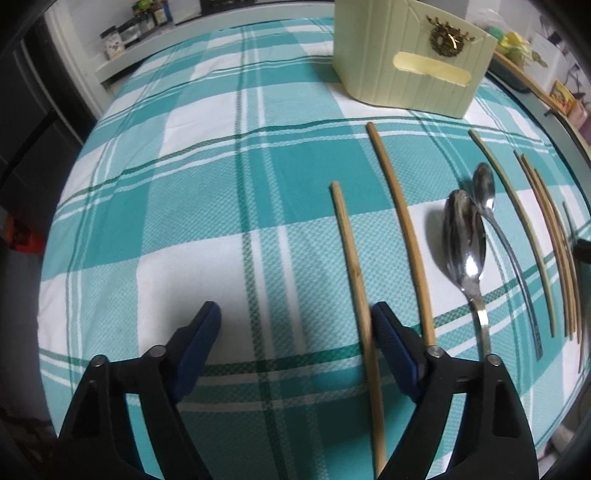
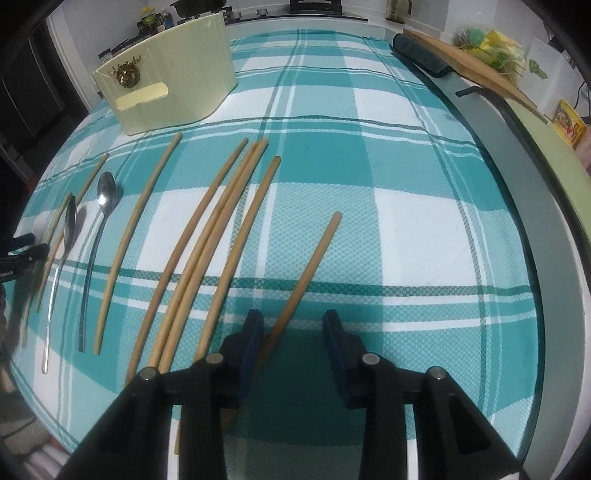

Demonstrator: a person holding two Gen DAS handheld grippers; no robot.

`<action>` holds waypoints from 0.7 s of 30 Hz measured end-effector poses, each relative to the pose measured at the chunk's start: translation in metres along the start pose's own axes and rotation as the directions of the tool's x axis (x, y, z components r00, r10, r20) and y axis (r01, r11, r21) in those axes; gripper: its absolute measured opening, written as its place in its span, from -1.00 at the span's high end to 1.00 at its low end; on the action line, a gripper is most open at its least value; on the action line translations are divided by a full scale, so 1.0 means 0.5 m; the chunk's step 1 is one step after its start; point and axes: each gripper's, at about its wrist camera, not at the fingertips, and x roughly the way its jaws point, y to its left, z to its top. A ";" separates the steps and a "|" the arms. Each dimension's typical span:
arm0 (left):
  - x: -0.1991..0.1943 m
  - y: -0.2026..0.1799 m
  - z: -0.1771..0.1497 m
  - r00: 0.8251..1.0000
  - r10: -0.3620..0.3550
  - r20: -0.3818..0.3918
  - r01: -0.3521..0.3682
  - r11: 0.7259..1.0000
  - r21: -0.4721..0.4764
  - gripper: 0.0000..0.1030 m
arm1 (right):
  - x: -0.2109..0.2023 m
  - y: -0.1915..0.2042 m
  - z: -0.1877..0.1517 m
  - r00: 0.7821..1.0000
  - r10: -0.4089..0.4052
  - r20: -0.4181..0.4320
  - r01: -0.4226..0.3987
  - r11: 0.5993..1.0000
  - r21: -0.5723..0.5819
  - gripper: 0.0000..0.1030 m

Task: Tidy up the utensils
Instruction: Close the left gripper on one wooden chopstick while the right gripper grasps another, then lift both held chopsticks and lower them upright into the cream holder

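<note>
Several wooden chopsticks and two metal spoons lie in a row on the teal plaid cloth (image 2: 406,221). My left gripper (image 1: 295,321) is open low over the cloth. The leftmost chopstick (image 1: 351,266) runs along the inner side of its right finger (image 1: 384,328), and the left finger stands well apart. Right of it lie another chopstick (image 1: 402,229), a large spoon (image 1: 465,243) and a small spoon (image 1: 484,184). My right gripper (image 2: 293,328) is open around the rightmost chopstick (image 2: 310,266), which lies close to the left finger (image 2: 255,332). The pale green holder box (image 1: 410,55) (image 2: 166,81) stands at the back.
The table's grey edge (image 2: 546,258) curves along the right, with a dark roll (image 2: 421,55) and a wooden board (image 2: 461,62) beyond it. Jars stand on a shelf (image 1: 125,33) at the back left. The left gripper's tip (image 2: 22,251) shows at the right wrist view's left edge.
</note>
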 end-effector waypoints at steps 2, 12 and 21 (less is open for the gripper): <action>0.004 -0.012 0.017 1.000 -0.008 -0.014 0.008 1.000 0.017 -0.39 | 0.009 -0.004 0.019 1.000 0.012 -0.009 -0.012 1.000 0.007 0.33; 0.007 -0.022 0.082 0.998 -0.066 0.003 0.066 0.998 0.002 0.91 | 0.054 0.001 0.123 0.997 -0.080 -0.003 0.080 0.997 0.018 0.89; -0.191 0.040 0.080 0.951 -0.130 0.281 0.163 0.982 -0.097 0.91 | -0.098 0.017 0.171 0.978 0.050 0.205 -0.057 0.998 0.033 0.89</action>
